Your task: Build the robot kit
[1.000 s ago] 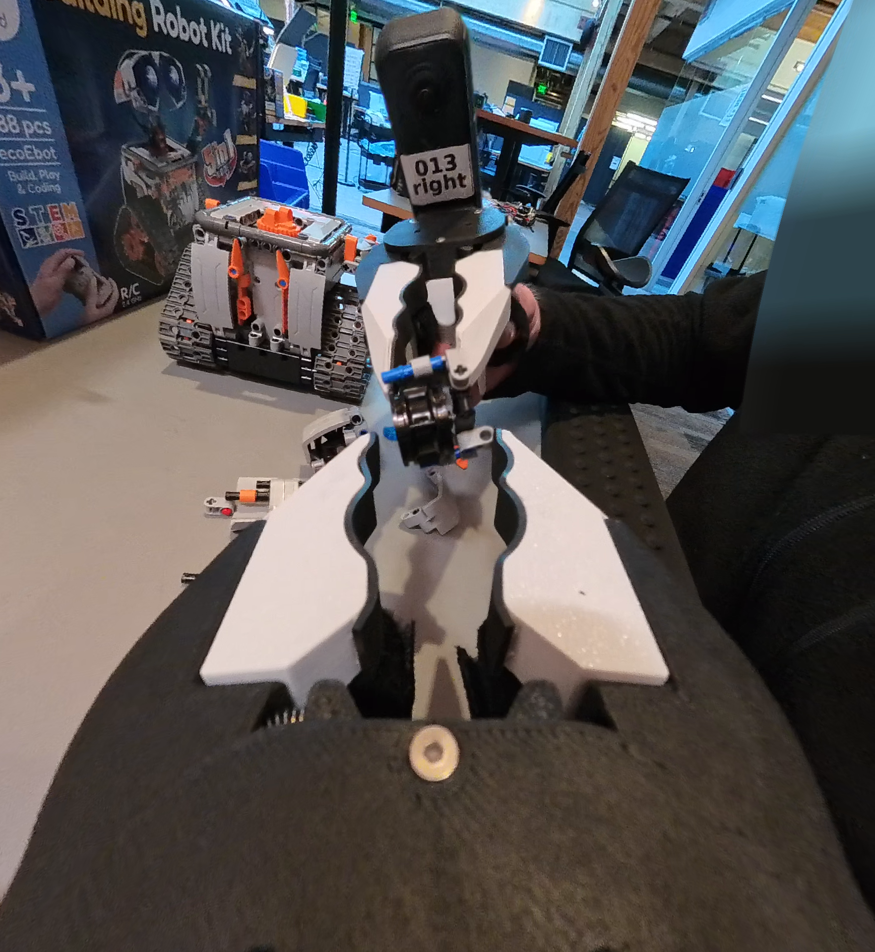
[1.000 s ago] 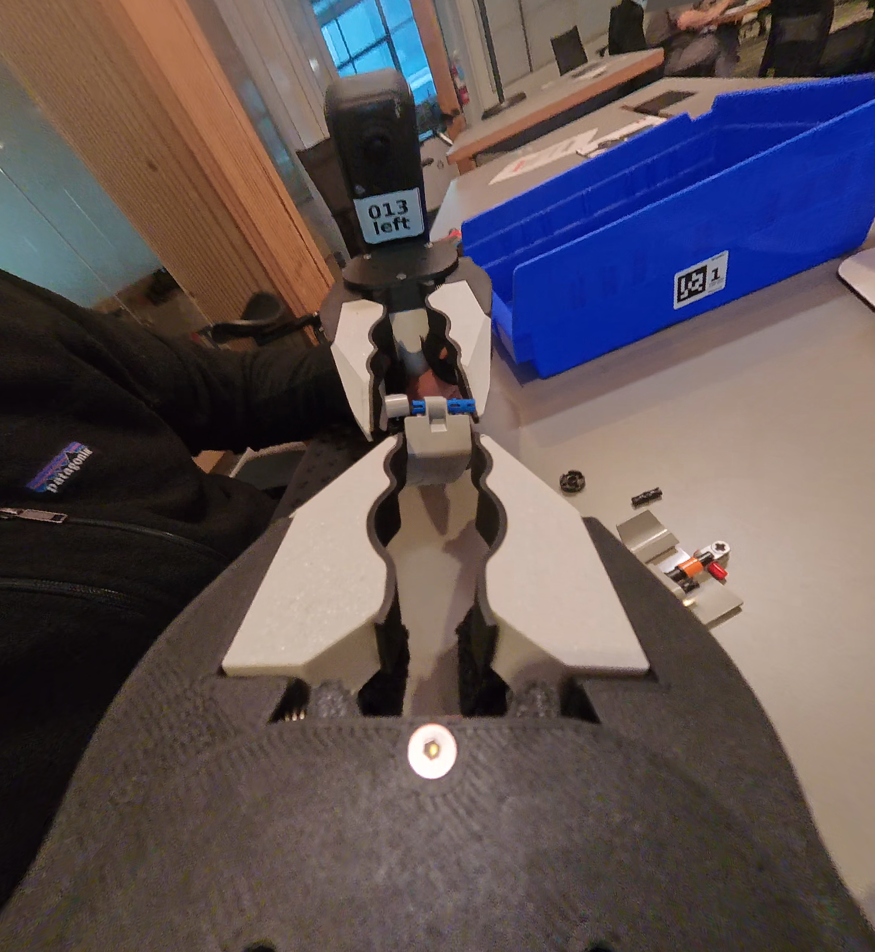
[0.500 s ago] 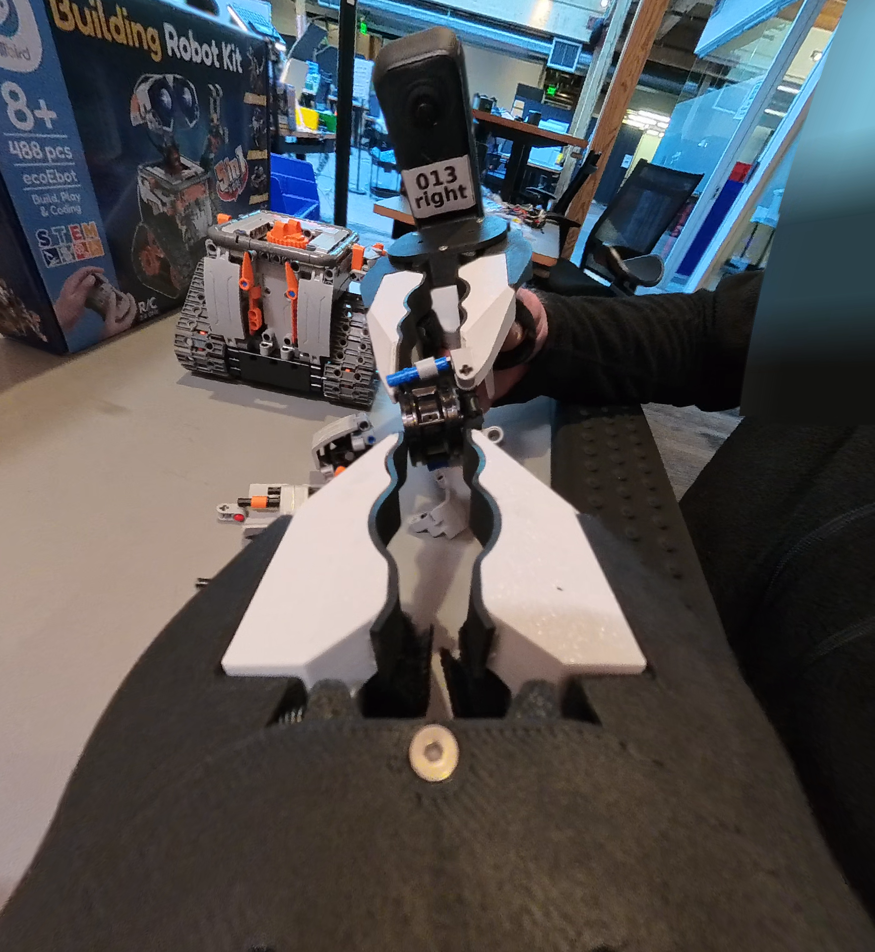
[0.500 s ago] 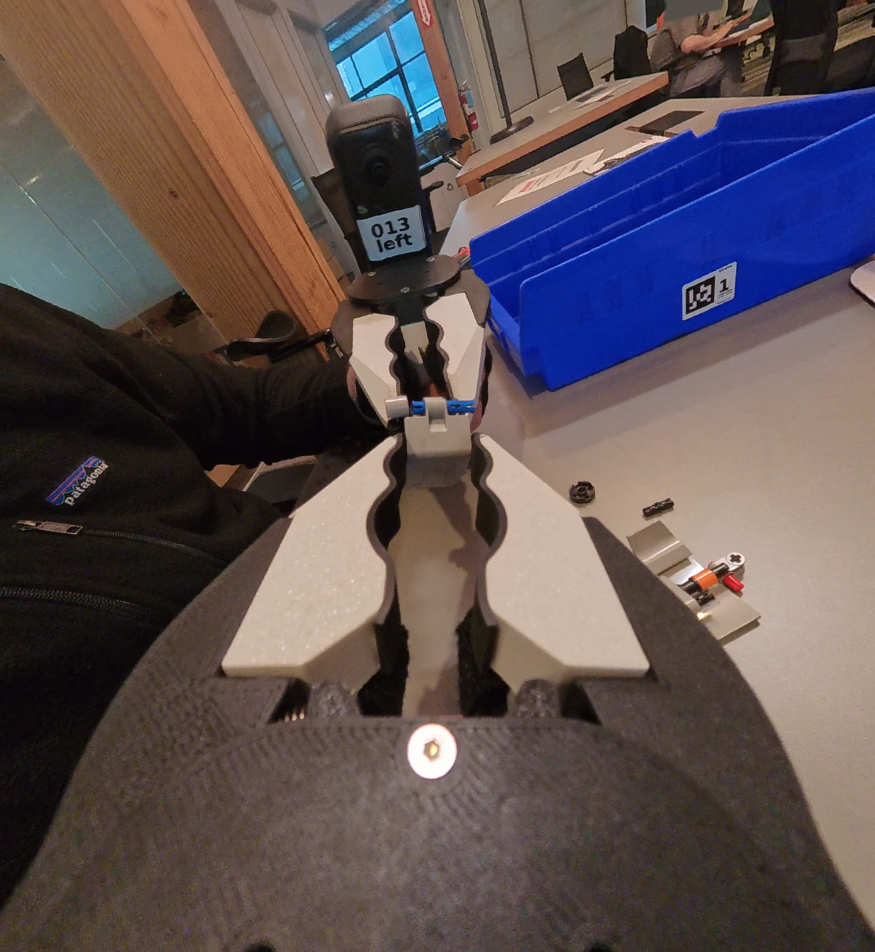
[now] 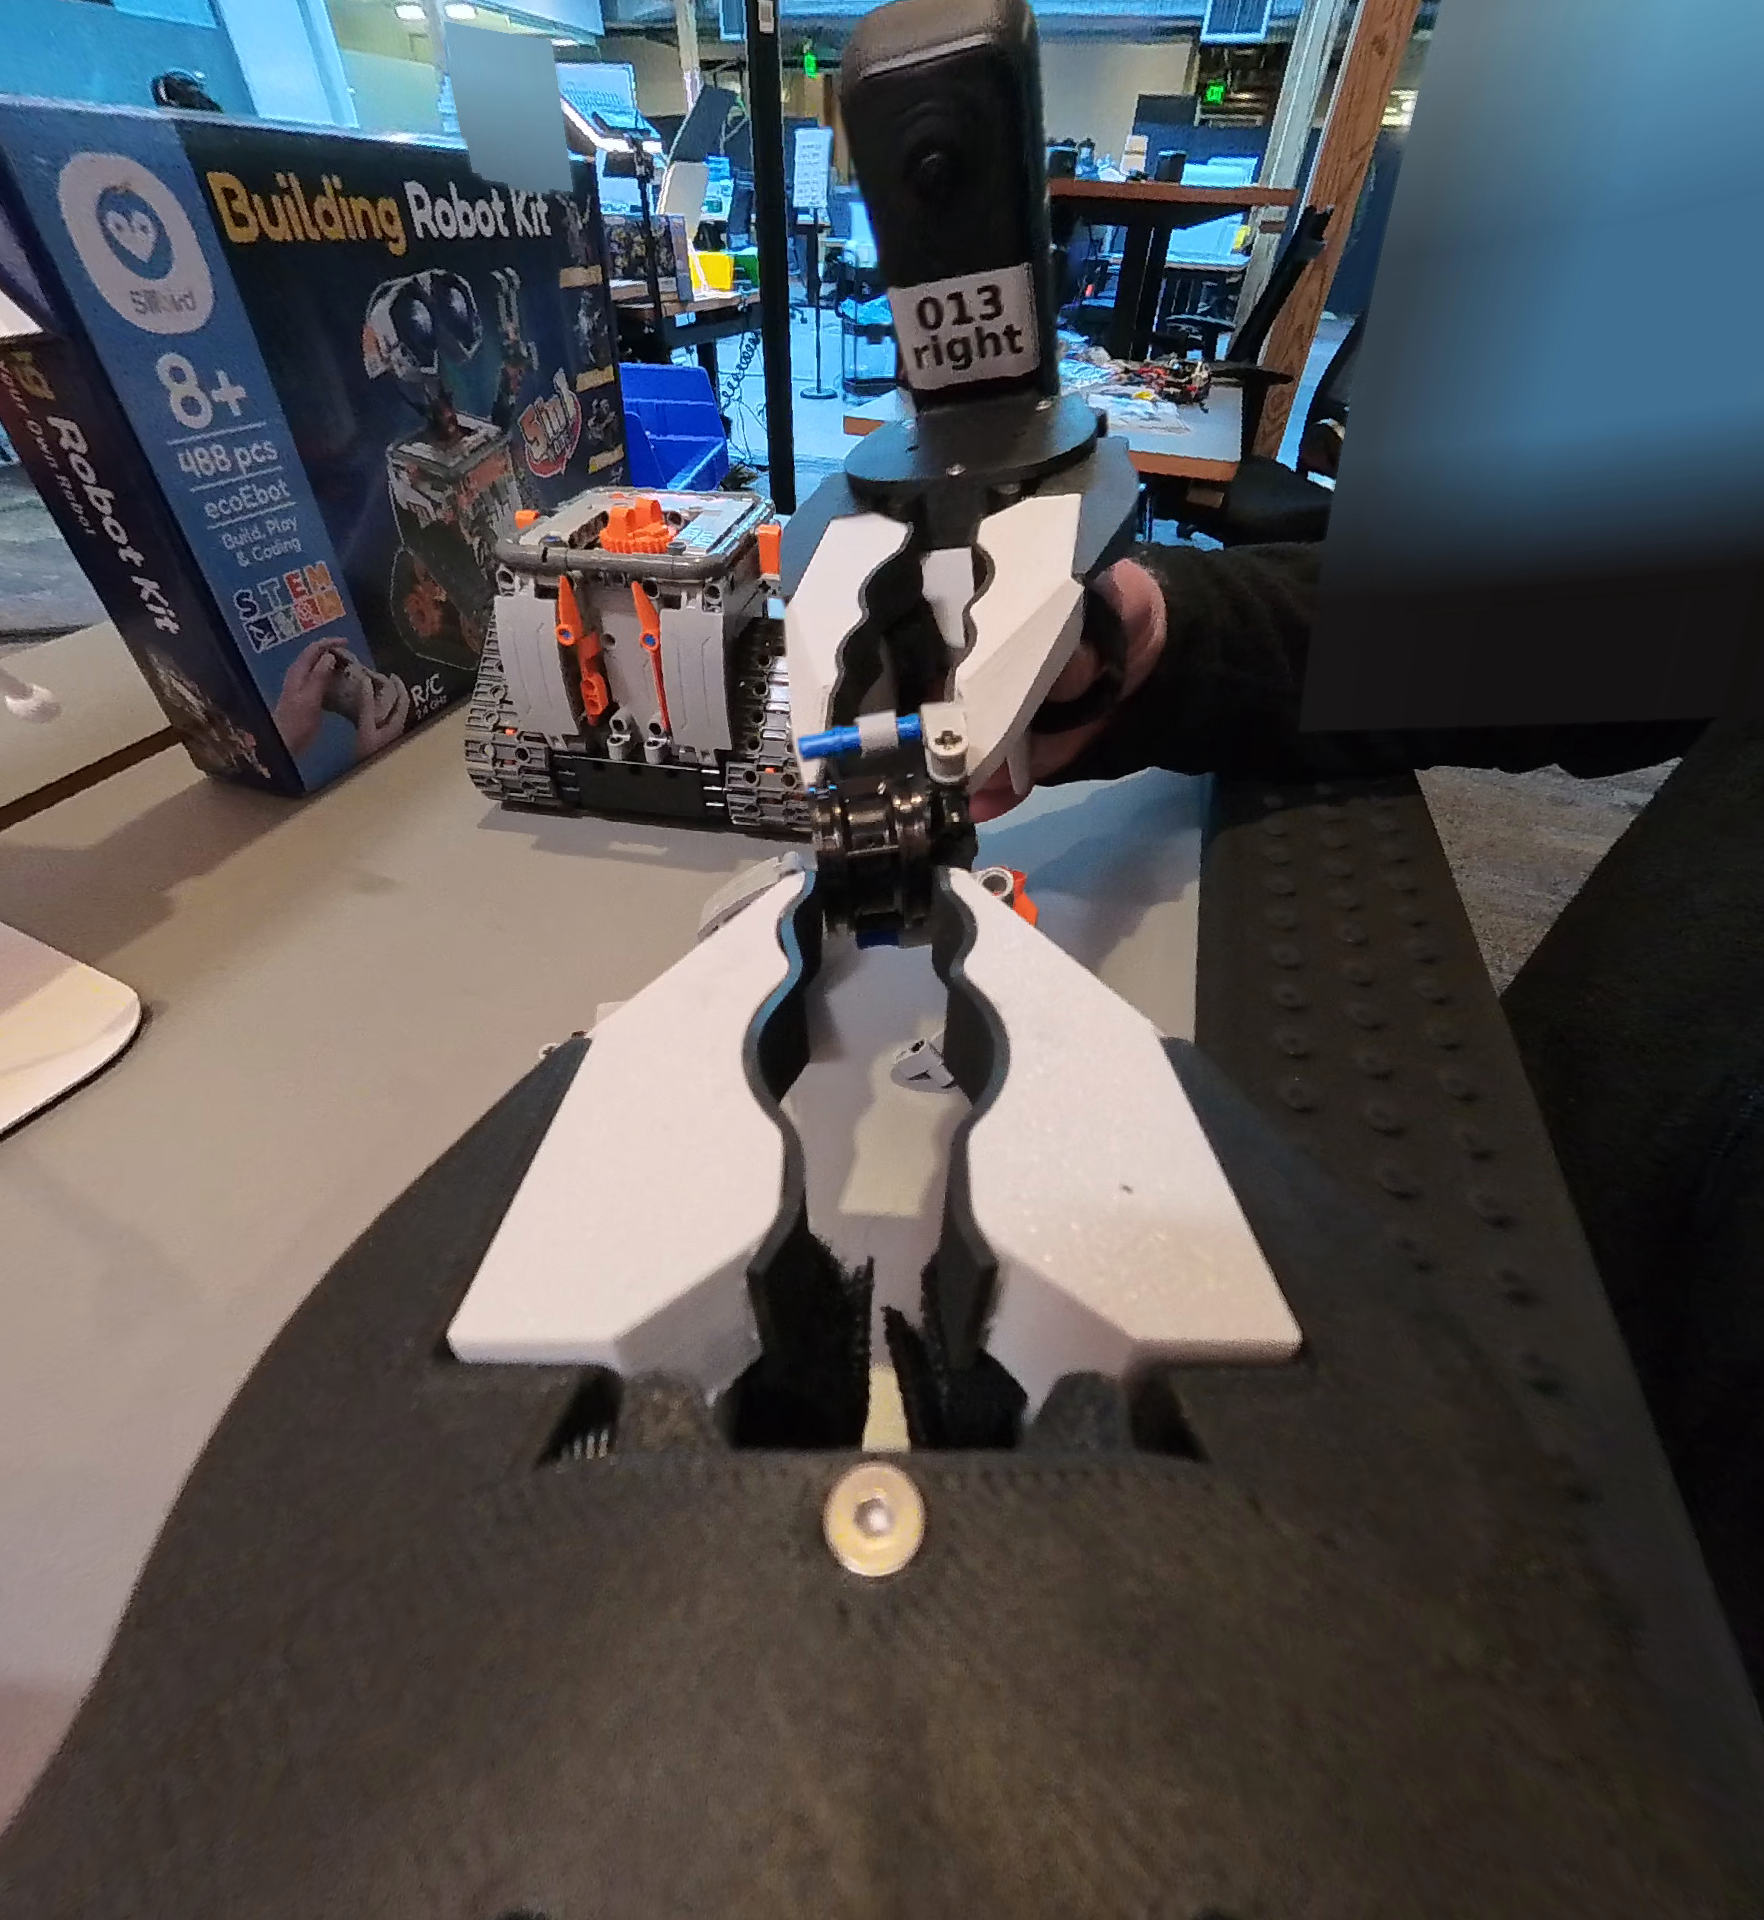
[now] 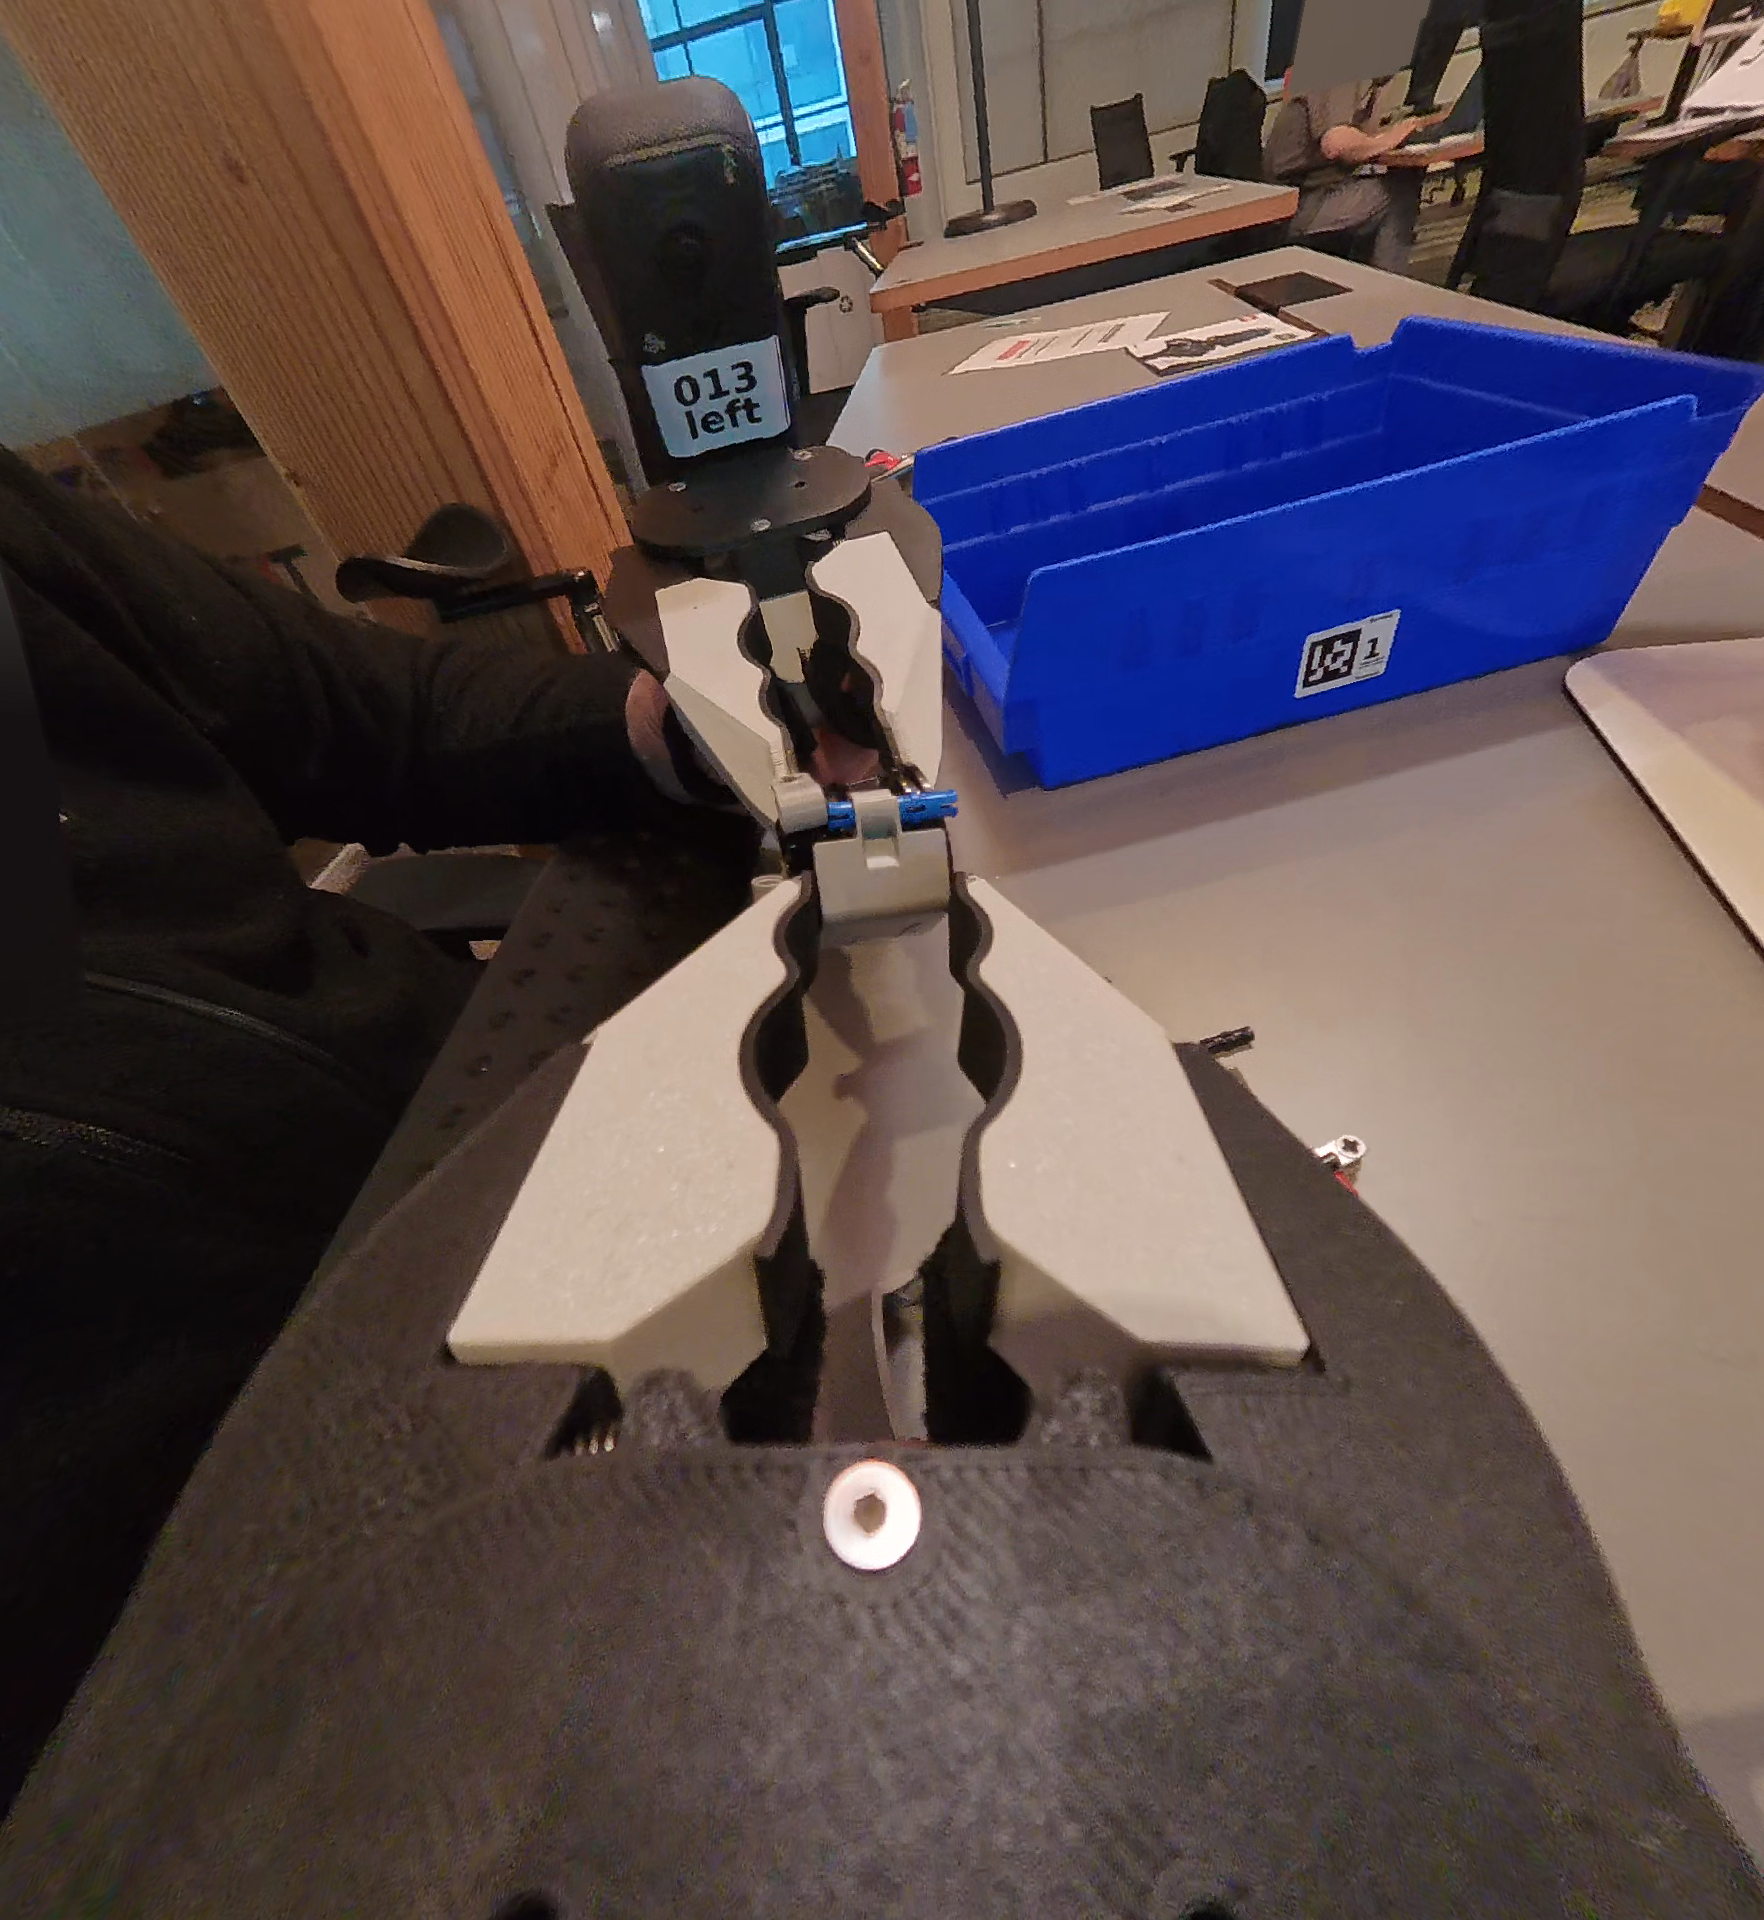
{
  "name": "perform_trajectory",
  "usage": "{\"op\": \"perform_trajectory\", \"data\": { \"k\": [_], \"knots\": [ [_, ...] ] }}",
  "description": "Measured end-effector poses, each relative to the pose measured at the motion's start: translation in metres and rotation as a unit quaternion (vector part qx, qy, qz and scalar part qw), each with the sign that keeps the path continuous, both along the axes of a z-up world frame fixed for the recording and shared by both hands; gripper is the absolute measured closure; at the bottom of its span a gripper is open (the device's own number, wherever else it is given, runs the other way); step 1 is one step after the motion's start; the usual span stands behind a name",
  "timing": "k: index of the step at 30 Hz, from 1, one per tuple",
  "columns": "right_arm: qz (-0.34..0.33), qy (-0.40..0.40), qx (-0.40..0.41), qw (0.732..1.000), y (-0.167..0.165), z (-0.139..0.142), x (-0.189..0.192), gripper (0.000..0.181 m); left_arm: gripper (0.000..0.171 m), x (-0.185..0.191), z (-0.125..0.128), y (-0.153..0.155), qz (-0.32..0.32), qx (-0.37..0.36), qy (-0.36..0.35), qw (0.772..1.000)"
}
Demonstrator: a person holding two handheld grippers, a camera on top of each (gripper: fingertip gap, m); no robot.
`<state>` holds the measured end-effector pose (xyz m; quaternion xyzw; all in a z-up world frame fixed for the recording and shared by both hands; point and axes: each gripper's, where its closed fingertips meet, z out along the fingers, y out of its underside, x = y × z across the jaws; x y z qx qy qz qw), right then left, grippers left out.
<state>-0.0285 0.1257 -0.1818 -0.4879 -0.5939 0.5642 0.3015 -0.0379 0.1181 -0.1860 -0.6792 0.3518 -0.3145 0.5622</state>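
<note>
Both grippers hold one small brick assembly between them, above the grey table (image 5: 338,987). My left gripper (image 5: 878,896) is shut on its black wheel part (image 5: 878,831). A blue axle (image 5: 847,736) crosses its top. The right gripper (image 5: 888,764) faces mine and grips the far side. In the right wrist view, my right gripper (image 6: 880,896) is shut on the assembly's grey panel (image 6: 878,868), under the blue axle (image 6: 883,810). The left gripper (image 6: 852,795) meets it from the far side. A person's hand (image 5: 1106,634) holds the right gripper.
A tracked grey and orange robot model (image 5: 639,665) and a blue kit box (image 5: 265,416) stand behind. A blue bin (image 6: 1325,582) stands at the right. A white tray (image 5: 5,1018) lies on the table. Loose small parts (image 5: 919,1060) (image 6: 1340,1148) lie nearby. A black perforated strip (image 5: 1356,1039) edges the table. My left and right fingertips are right by each other.
My left gripper has closed from open onto the wheel part. Both grippers and the assembly have risen a little from the table; the right gripper's hold is the same.
</note>
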Motion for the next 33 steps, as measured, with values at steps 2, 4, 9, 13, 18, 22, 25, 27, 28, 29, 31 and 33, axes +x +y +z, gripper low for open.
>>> {"op": "perform_trajectory", "data": {
  "k": [2, 4, 9, 13, 18, 22, 25, 27, 28, 29, 31, 33],
  "knots": [
    [-0.002, 0.000, 0.005, 1.000, 0.0003, 0.0003, 0.0002, 0.159, 0.154, -0.0003, 0.0007, -0.0001, -0.001, -0.001, -0.003, 1.000],
    [-0.001, -0.001, 0.004, 1.000, 0.0002, 0.0000, 0.0005, 0.159, 0.154, -0.0008, 0.0018, -0.0003, -0.003, -0.003, -0.009, 1.000],
    [-0.002, -0.008, -0.016, 1.000, 0.0005, -0.0018, -0.0006, 0.159, 0.154, -0.0023, 0.0038, 0.0001, -0.007, -0.015, -0.027, 0.999],
    [-0.003, -0.006, -0.017, 1.000, 0.0001, -0.0010, -0.0007, 0.159, 0.154, -0.0023, 0.0046, -0.0003, -0.011, -0.015, -0.032, 0.999],
    [-0.001, -0.004, -0.015, 1.000, -0.0005, 0.0000, -0.0001, 0.159, 0.154, -0.0016, 0.0053, -0.0013, -0.014, -0.012, -0.033, 0.999],
    [-0.002, -0.006, -0.014, 1.000, -0.0001, -0.0007, -0.0001, 0.159, 0.154, -0.0015, 0.0049, -0.0009, -0.011, -0.007, -0.026, 1.000],
    [-0.007, -0.008, -0.004, 1.000, 0.0012, -0.0011, -0.0001, 0.159, 0.154, -0.0019, 0.0057, -0.0003, 0.001, 0.012, -0.010, 1.000],
    [-0.012, -0.009, 0.015, 1.000, 0.0023, -0.0026, 0.0005, 0.159, 0.155, -0.0016, 0.0055, -0.0001, 0.013, 0.034, 0.015, 0.999],
    [-0.013, -0.006, 0.023, 1.000, 0.0020, -0.0020, 0.0007, 0.159, 0.154, -0.0007, 0.0055, -0.0006, 0.018, 0.045, 0.027, 0.998],
    [-0.014, -0.005, 0.031, 0.999, 0.0021, -0.0017, 0.0009, 0.159, 0.154, -0.0006, 0.0056, -0.0006, 0.025, 0.059, 0.041, 0.997],
    [-0.012, -0.001, 0.048, 0.999, 0.0011, -0.0009, 0.0019, 0.159, 0.154, 0.0014, 0.0063, -0.0022, 0.033, 0.084, 0.065, 0.994],
    [-0.010, 0.005, 0.068, 0.998, 0.0002, 0.0001, 0.0031, 0.159, 0.154, 0.0034, 0.0073, -0.0038, 0.042, 0.114, 0.092, 0.988]
  ]
}}
